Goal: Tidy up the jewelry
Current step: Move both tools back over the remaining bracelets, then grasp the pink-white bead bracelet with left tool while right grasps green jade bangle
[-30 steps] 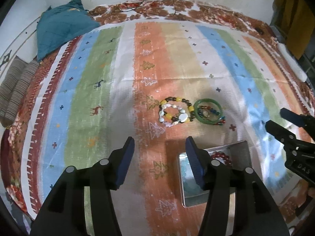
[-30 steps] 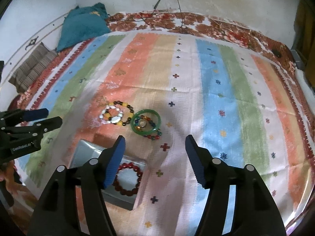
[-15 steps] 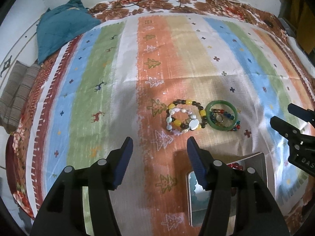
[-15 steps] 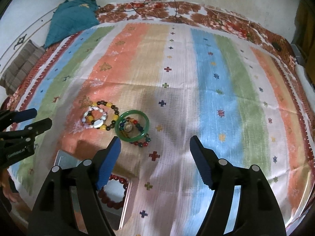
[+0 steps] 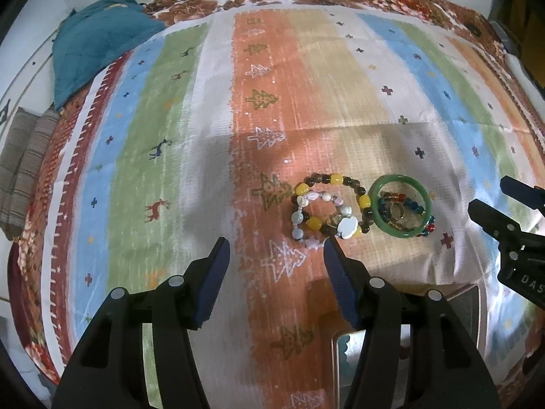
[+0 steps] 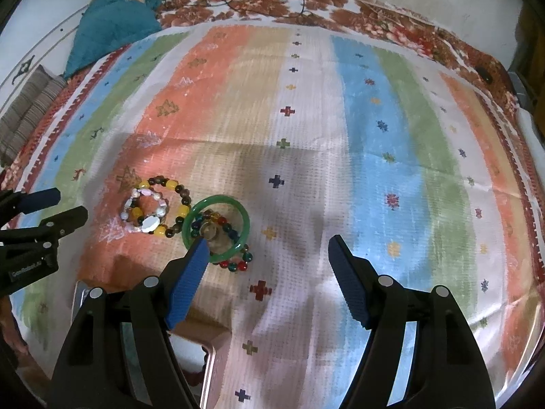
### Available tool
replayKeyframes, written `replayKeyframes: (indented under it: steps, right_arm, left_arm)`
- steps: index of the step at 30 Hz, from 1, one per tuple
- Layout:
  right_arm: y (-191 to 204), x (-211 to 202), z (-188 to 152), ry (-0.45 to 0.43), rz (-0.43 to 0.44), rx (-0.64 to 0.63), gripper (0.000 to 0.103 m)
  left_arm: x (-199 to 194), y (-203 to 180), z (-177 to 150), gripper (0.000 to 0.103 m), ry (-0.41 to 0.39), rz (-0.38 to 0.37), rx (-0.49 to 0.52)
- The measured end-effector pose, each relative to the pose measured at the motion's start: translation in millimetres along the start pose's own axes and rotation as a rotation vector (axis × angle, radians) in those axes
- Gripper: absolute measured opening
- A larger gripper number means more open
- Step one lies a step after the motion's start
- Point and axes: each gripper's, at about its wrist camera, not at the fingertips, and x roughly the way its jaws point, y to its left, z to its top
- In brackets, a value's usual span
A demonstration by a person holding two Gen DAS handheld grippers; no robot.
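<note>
Left wrist view: the left tongs (image 5: 274, 255) hang with their blue-padded jaws apart and nothing between them, above a striped cloth (image 5: 204, 136) printed with trees, deer and small crosses. Just beyond their right jaw lies a bracelet of brown and yellow beads (image 5: 332, 204), with a smaller bracelet of pale, pearly stones (image 5: 320, 220) lying across it; one flat white stone stands out at its near edge. Touching that pair on the right is a smooth green bangle (image 5: 402, 209). Inside its ring sit a string of red, blue and amber glass beads (image 5: 412, 204) and a small brownish piece too small to identify. A metal tray (image 5: 470, 310) shows at the lower right, mostly hidden by the tongs.

In the right wrist view, the right tongs (image 6: 269, 255) also stand apart, wider than the left pair and empty; their jaws have just been opening. Their left pad overlaps the near rim of the green bangle in the picture; whether it touches, I cannot tell. A teal cushion (image 6: 112, 30) lies at the cloth's far left corner.
</note>
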Motion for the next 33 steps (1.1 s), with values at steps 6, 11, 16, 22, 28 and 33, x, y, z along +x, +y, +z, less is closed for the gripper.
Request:
replayKeyframes:
  steps: [6, 11, 16, 22, 28, 33]
  right_arm:
    - [1.2, 10.3, 5.7, 0.011, 0.012, 0.007, 0.072]
    - [2.2, 25.5, 8.8, 0.041, 0.012, 0.002, 0.072]
    - [4.4, 37.4, 12.0, 0.066, 0.022, -0.001, 0.072]
    - [6.6, 49.7, 14.4, 0.086, 0.018, -0.016, 0.072]
    - [9.2, 60.9, 17.5, 0.11, 0.018, -0.025, 0.064]
    - [12.8, 69.1, 19.4, 0.124, 0.021, -0.032, 0.057]
  left_arm:
    - [8.8, 1.4, 7.9, 0.057, 0.011, -0.004, 0.001]
    - [19.8, -2.4, 12.9, 0.057, 0.027, -0.005, 0.025]
    - [34.7, -2.2, 19.0, 0.057, 0.069, -0.028, 0.018]
    - [50.4, -2.3, 24.5, 0.057, 0.091, -0.022, 0.028]
    - [60.9, -8.7, 28.2, 0.054, 0.106, -0.035, 0.069]
    - [67.8, -8.6, 30.0, 0.05, 0.112, -0.034, 0.071]
